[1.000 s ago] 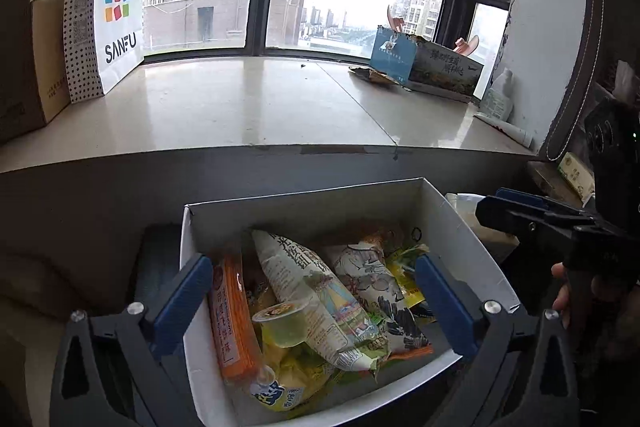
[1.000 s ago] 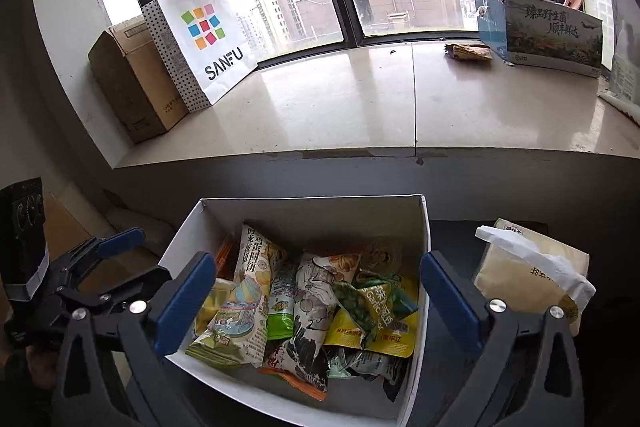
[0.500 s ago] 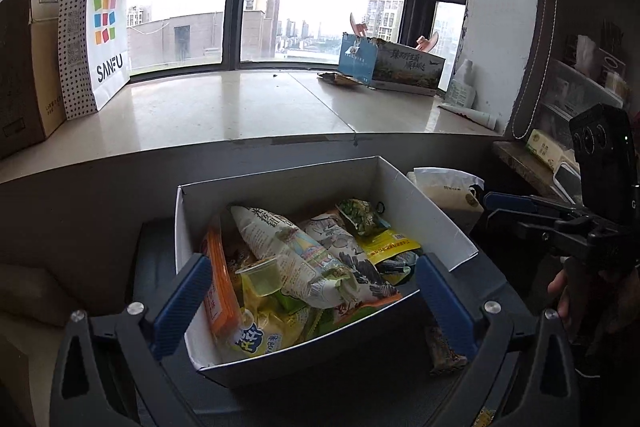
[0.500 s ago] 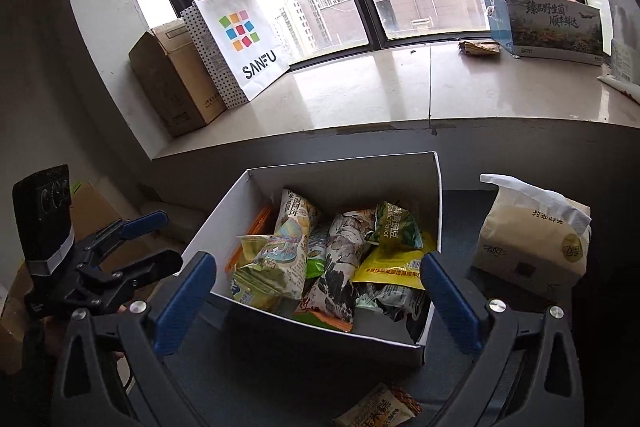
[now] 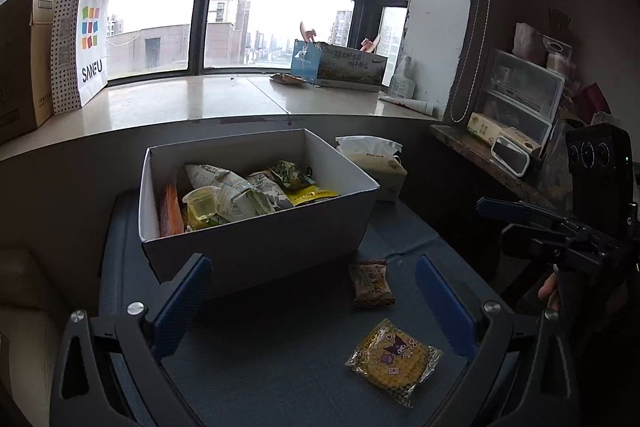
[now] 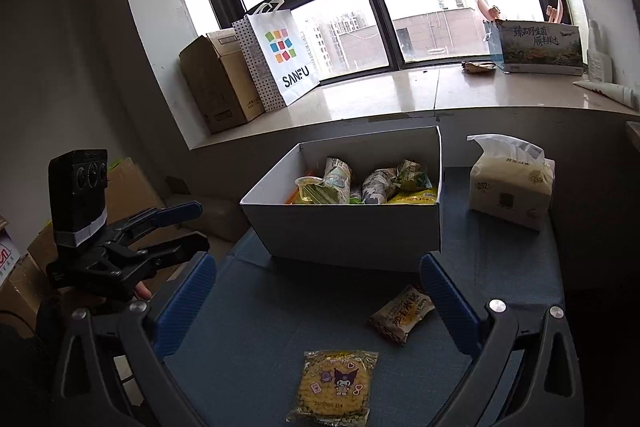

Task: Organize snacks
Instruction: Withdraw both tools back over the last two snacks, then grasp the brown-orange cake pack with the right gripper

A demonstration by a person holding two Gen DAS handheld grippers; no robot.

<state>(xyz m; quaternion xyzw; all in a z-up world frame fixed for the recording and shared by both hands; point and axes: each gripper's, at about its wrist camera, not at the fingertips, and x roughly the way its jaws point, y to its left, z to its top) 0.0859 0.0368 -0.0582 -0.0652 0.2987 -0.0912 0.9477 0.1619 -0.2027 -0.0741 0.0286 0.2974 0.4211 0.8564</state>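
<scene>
Both claws, the left claw (image 5: 312, 301) and the right claw (image 6: 318, 297), are held wide apart and nothing is gripped. Nearest on the blue desk (image 6: 256, 347), a yellow cookie packet (image 6: 335, 385) is seen, then a brown snack packet (image 6: 401, 313) just beside the white box (image 6: 352, 235), which is filled with snack bags. Beyond, a tissue pack (image 6: 512, 189) is set beside the box.

On the windowsill (image 6: 400, 95) ahead of you stand a cardboard box (image 6: 214, 83), a white shopping bag (image 6: 286, 57) and a blue carton (image 6: 538, 47), while a tissue pack (image 6: 512, 183) sits on the blue mat (image 6: 256, 339).
</scene>
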